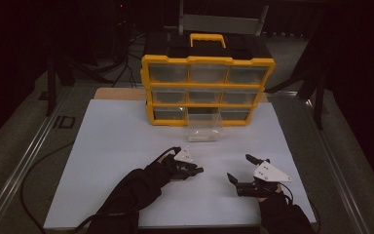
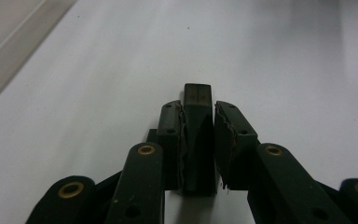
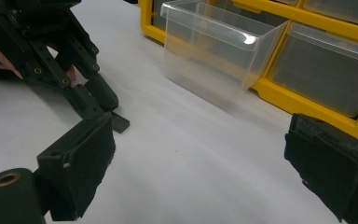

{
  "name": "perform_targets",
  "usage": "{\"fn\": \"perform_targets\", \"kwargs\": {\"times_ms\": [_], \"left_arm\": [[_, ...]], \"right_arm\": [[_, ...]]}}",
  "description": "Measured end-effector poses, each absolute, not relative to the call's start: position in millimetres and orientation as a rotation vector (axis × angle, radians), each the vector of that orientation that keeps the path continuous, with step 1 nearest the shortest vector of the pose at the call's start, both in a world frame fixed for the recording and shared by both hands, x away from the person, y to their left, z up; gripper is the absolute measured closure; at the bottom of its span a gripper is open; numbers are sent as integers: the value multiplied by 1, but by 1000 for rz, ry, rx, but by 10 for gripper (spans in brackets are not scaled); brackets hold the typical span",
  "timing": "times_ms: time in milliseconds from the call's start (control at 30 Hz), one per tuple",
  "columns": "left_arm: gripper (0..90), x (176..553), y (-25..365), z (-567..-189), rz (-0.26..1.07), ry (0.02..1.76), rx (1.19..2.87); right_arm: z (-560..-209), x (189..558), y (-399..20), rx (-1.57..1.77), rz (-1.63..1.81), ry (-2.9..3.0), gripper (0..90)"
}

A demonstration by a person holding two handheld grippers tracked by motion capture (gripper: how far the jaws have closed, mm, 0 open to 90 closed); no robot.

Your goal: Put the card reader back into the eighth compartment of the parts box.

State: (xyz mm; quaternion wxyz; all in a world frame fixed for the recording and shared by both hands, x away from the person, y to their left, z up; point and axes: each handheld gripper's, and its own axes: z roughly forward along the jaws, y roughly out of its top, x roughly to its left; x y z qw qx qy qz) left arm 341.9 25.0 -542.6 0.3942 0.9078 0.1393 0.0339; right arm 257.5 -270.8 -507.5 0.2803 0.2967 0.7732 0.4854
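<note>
The left gripper [image 2: 198,140] has its jaws closed narrow on a small dark block [image 2: 198,100], which lies low on the white sheet [image 1: 117,146] at the near left of the table. In the left gripper view the block sits between the 2 pads [image 2: 223,135], but its far end sticks out past them, so the hold looks shallow. My worry is that a quick lift or a twist of the wrist lets the block pivot or slide out and drop back on the sheet.

The left hand [image 1: 168,168] reaches in from the near edge, its forearm angled toward the right and the gripper tilted low to the surface. The right gripper [image 1: 243,170], near right, has its jaws wide apart with nothing between them, resting close to the sheet and pointing left.

Farther off, a clear drawer [image 1: 204,127] stands pulled out in front of the yellow organizer [image 1: 207,90]. If the block is headed there, a low carry could knock the drawer's thin wall and shove it askew.
</note>
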Motion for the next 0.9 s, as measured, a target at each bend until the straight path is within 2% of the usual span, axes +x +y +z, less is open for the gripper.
{"fn": "perform_targets", "kwargs": {"times_ms": [367, 900], "left_arm": [[739, 338, 23, -537, 78, 355, 2307], [739, 336, 28, -509, 109, 328, 2298]], "right_arm": [[-507, 257, -271, 796, 1302, 2071, 82], [-507, 257, -271, 795, 1302, 2068, 82]]}}
